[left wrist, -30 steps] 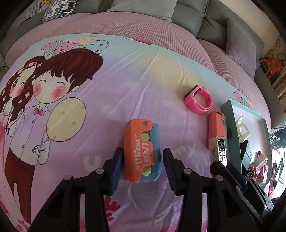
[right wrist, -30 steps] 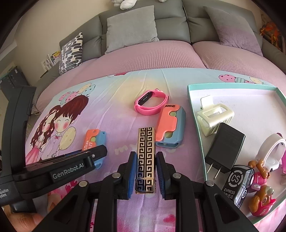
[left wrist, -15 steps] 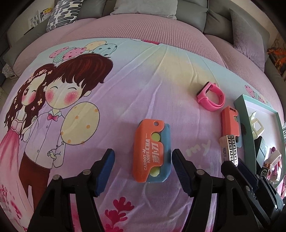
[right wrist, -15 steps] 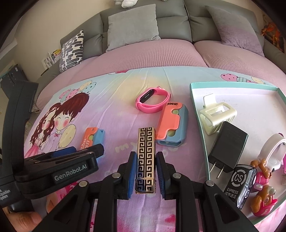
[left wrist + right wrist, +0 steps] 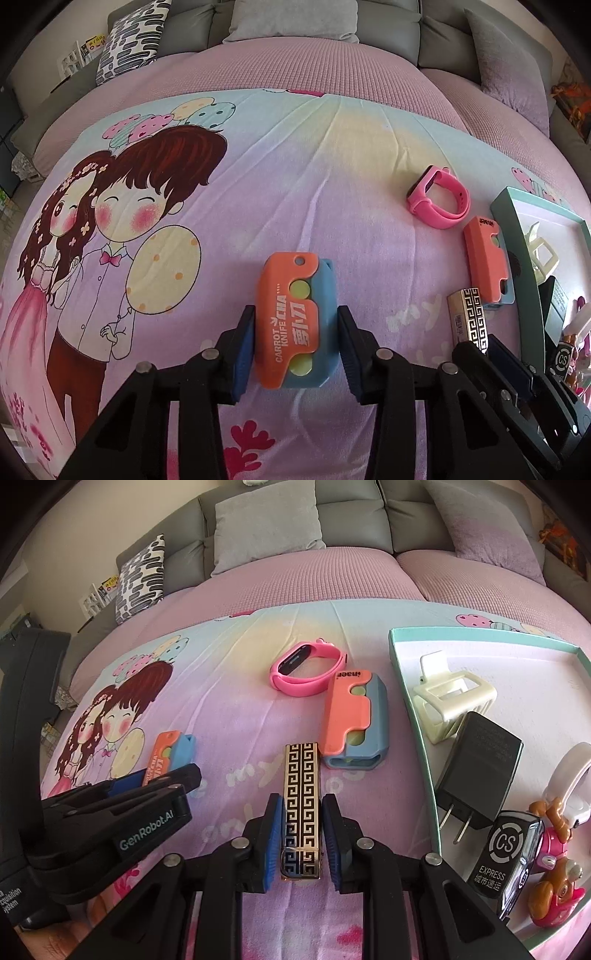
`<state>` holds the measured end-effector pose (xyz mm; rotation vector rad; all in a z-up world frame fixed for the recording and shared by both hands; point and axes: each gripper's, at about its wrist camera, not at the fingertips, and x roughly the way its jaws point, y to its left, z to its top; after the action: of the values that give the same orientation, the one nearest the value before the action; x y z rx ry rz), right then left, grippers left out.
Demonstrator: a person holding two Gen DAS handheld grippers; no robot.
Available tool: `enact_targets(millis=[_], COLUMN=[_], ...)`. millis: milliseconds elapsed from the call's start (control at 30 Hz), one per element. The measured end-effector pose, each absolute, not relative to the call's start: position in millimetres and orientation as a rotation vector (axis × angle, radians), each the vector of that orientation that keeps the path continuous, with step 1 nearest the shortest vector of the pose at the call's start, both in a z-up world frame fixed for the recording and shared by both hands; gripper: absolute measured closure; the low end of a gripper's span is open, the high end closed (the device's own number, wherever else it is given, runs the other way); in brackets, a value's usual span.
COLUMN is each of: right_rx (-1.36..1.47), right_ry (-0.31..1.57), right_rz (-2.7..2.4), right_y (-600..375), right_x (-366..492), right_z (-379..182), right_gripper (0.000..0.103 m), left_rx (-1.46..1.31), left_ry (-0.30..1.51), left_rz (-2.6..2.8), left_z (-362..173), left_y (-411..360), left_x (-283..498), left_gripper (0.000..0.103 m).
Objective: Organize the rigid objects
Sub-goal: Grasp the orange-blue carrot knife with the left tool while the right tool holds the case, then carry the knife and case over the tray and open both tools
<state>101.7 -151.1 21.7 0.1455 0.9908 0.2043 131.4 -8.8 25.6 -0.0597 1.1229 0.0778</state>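
An orange and blue carrot knife toy (image 5: 295, 295) lies flat on the cartoon bedsheet. My left gripper (image 5: 295, 325) straddles it, its jaws closing, and both blue pads press its long sides. My right gripper (image 5: 302, 801) is shut on the near end of a gold and black patterned bar (image 5: 301, 771) that rests on the sheet. The left gripper (image 5: 147, 775) also appears at the left of the right wrist view, over the same knife toy (image 5: 166, 753). A teal-rimmed tray (image 5: 480, 637) sits to the right.
A pink wristband (image 5: 306, 672) and a second orange and blue knife toy (image 5: 354, 716) lie beyond the bar. The tray holds a white hair claw (image 5: 450, 701), a black charger (image 5: 476, 775), a CS Express keyfob (image 5: 506, 856) and small toys (image 5: 554, 878). Grey cushions line the back.
The left jaws widened around the carrot knife toy, then came in onto its sides. The right gripper kept its hold on the patterned bar without moving.
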Motion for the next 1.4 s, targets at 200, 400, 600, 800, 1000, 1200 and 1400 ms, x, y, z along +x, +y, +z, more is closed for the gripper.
enact_targets(millis=[200,400,600,800,1000,1200,1400], right_rx=[0.152,0.154,0.18,0.217,0.269,0.29,0.301], right_ry=[0.969,0.919,0.843,0.782,0.761,0.741,0.726], right_rz=[0.208,0.214,0.192,0.094,-0.05,-0.182,-0.304], right_y=[-152.3,-154.3,-166.1,-203.8,-259.5,-302.5,-343.5], right_x=[100.3,95.3,88.9,84.4,79.7,71.9,62.0], right_z=[27.6,41.7,61.8,76.4,80.7,83.2,85.2], right_gripper=[0.08,0.08,0.08,0.08,0.08,0.08,0.08], left_rx=[-0.163,-0.196,-0.204,-0.207,-0.175,-0.133,-0.085], left_ry=[1.085,1.009,0.939,0.89,0.849,0.865,0.876], left_rz=[0.032,0.009,-0.008,-0.077,-0.141,-0.228,-0.324], left_z=[39.3,65.8,89.9,106.8,119.9,114.7,108.5], left_y=[2.5,4.7,2.9,-18.1,-53.4,-97.5,-146.7], left_x=[128.6,122.0,117.7,122.1,122.6,126.9,130.3], left_gripper=[0.059,0.059,0.059,0.059,0.059,0.059,0.059])
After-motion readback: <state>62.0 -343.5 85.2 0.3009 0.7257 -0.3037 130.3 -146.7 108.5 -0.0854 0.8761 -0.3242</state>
